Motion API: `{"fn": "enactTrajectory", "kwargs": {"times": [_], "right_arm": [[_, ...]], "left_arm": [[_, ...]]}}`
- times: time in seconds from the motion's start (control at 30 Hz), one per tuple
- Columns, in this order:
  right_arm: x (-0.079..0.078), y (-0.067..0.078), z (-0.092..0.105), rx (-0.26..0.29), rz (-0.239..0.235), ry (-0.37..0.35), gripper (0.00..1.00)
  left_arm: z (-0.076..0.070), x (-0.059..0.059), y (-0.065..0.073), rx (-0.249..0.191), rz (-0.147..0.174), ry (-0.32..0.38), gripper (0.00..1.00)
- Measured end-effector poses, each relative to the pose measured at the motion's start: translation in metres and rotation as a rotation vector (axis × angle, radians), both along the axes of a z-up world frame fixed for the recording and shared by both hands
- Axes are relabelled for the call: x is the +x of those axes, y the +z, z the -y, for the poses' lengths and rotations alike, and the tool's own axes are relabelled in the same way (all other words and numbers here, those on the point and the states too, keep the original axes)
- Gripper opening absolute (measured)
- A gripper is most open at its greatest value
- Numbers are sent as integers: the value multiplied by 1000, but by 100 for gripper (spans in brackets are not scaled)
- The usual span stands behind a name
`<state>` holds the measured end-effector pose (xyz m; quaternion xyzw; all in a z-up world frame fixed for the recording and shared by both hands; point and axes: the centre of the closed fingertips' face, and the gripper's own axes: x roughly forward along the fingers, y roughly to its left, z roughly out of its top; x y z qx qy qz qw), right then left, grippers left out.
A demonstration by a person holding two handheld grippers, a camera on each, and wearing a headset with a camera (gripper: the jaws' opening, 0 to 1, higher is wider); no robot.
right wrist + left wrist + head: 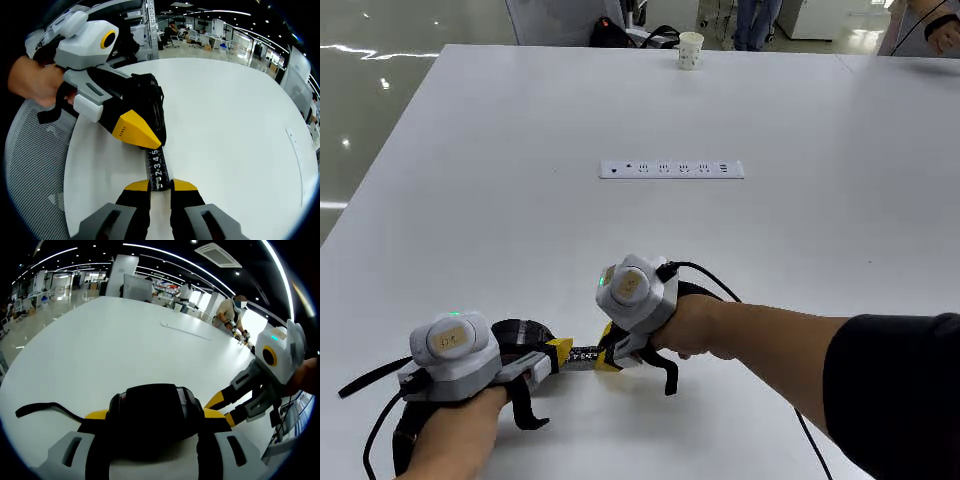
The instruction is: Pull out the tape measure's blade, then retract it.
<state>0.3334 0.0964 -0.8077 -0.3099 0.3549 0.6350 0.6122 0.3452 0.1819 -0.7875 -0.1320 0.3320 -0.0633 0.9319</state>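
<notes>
The left gripper [152, 414] was clamped around the black tape measure [148, 100], held at the near end of the white table [620, 110]. The right gripper [160, 186] was closed on the end of the blade [157, 167]. A short numbered stretch was drawn out between the two grippers, which were close together.

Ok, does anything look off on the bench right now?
Nothing stands out. The left gripper grips the tape measure, the right gripper pinches its blade, which runs short and straight between them. The cup stands upright farther back.
</notes>
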Motion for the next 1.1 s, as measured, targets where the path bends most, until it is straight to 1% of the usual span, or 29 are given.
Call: {"fn": "enactTrajectory", "kwargs": {"times": [0.37, 0.57, 1.1], "right_arm": [[-1, 0, -3, 3, 6, 12, 11], [0, 0, -6, 20, 11, 31, 11], [-2, 1, -11, 29, -4, 17, 11]], "left_arm": [[-1, 0, 0, -3, -1, 2, 65], [-2, 0, 0, -7, 0, 3, 65], [-2, 1, -1, -11, 0, 2, 65]]}}
